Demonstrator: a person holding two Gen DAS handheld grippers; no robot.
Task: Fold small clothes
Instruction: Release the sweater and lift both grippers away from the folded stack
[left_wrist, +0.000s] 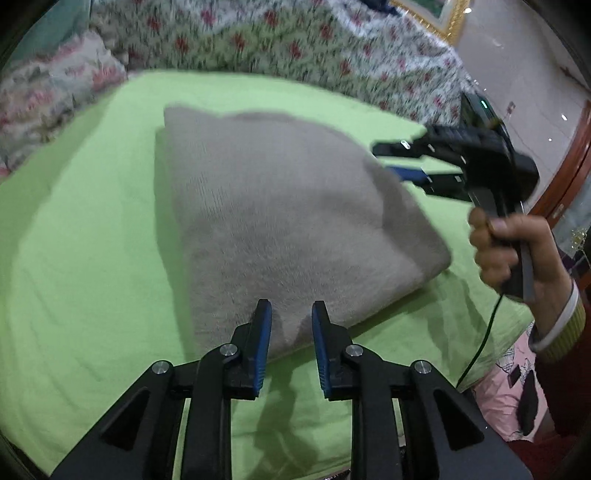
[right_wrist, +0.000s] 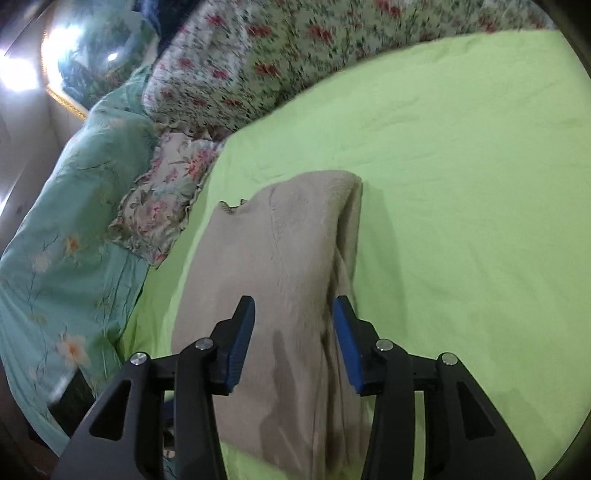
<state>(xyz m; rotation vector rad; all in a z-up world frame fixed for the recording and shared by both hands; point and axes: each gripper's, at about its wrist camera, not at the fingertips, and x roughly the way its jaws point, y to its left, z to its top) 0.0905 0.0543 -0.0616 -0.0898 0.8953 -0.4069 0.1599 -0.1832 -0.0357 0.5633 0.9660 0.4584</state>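
A beige knitted garment (left_wrist: 280, 221) lies folded into a thick pad on the green bedsheet (left_wrist: 92, 240). My left gripper (left_wrist: 291, 314) is open and empty, with its fingertips over the garment's near edge. The right gripper (left_wrist: 391, 162) shows in the left wrist view at the garment's right side, held in a hand, with its jaws apart. In the right wrist view the right gripper (right_wrist: 293, 314) is open and empty above the same garment (right_wrist: 280, 266), whose folded edge runs along its right side.
Floral pillows and a quilt (left_wrist: 277, 40) are piled at the head of the bed. A teal floral cover (right_wrist: 66, 221) and a frilled pillow (right_wrist: 162, 206) lie beside the sheet. A cable (left_wrist: 480, 347) hangs from the right gripper.
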